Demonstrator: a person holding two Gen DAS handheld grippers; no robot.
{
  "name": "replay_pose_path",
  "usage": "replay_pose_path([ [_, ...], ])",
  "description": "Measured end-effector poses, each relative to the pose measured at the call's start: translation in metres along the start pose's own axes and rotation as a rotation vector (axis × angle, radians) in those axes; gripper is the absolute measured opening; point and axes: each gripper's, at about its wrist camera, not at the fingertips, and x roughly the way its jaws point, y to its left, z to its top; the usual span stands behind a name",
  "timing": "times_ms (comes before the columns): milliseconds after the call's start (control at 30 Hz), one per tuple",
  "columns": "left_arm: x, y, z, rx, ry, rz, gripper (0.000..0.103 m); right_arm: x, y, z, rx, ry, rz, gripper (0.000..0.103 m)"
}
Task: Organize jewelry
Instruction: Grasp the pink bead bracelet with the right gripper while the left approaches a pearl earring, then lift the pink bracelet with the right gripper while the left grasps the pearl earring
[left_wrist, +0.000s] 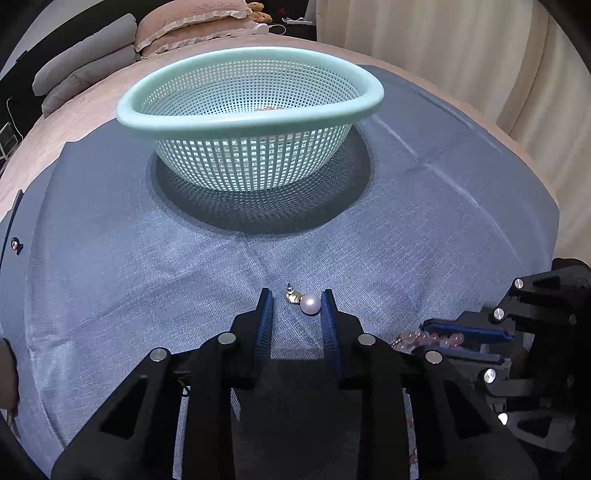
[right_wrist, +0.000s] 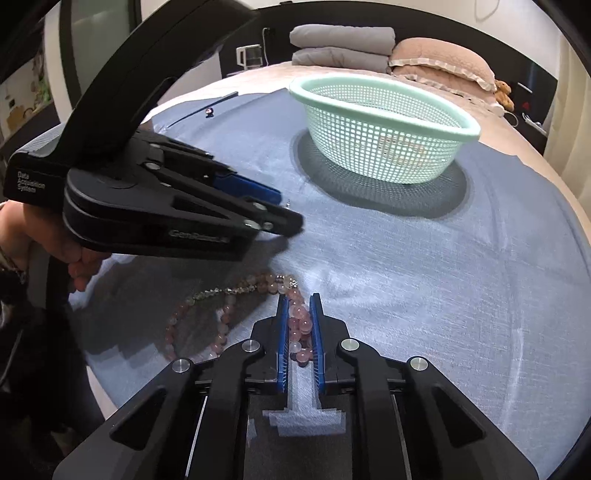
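Left gripper (left_wrist: 297, 304): jaws stood apart, low over the blue cloth (left_wrist: 147, 258), with the pearl earring (left_wrist: 309, 303) between the tips. The pearl lay against, or just beside, the right-hand pad; contact could not be confirmed.

Pearl earring: a round pearl on a small gold fitting with a thin post, resting on the cloth in front of the basket (left_wrist: 251, 110). Judged very light, hard and smooth, so liable to roll or squirt out of a pinch. Recommended hold: across the widest part of the pearl, pads square to it, with the post left free.

Right gripper (right_wrist: 298, 317): jaws stood narrowly apart around a bunched run of the bead bracelet (right_wrist: 295, 325). The beads filled the gap; whether the pads were pressing on them could not be told.

Bead bracelet: pink and pale round beads on a flexible string, with a darker faceted section, coiled on the cloth near the front edge. Judged light and limp; only the pinched section would be controlled and the rest would hang and swing. Individual beads were smooth; the ribbed pads should seat between them.

Basket: pale green perforated plastic, upright on the cloth, well apart from both items. Pinkish contents showed faintly through the mesh; they could not be identified.

Risk: the small earring might pass through, or snag in, the basket holes.
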Motion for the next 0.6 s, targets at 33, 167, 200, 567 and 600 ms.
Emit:
replay_pose_path([
  [33, -0.002, 0.001, -0.002, -0.008, 0.000, -0.002, 0.023, 0.000, -0.003, 0.000, 0.010, 0.000, -0.010, 0.010],
  [167, -0.005, 0.004, -0.007, -0.012, 0.009, 0.005, 0.019, -0.005, -0.025, 0.001, 0.044, -0.025, -0.136, 0.010],
  [200, -0.006, 0.004, -0.008, -0.010, 0.008, 0.011, 0.017, -0.005, -0.034, 0.001, 0.071, -0.026, -0.154, 0.010],
  [567, -0.020, 0.013, -0.011, -0.027, 0.019, -0.019, 0.002, -0.047, -0.074, 0.022, 0.147, -0.150, -0.200, 0.010],
  [600, -0.021, 0.012, -0.011, -0.024, 0.022, -0.021, 0.002, -0.051, -0.076, 0.024, 0.148, -0.161, -0.198, 0.010],
])
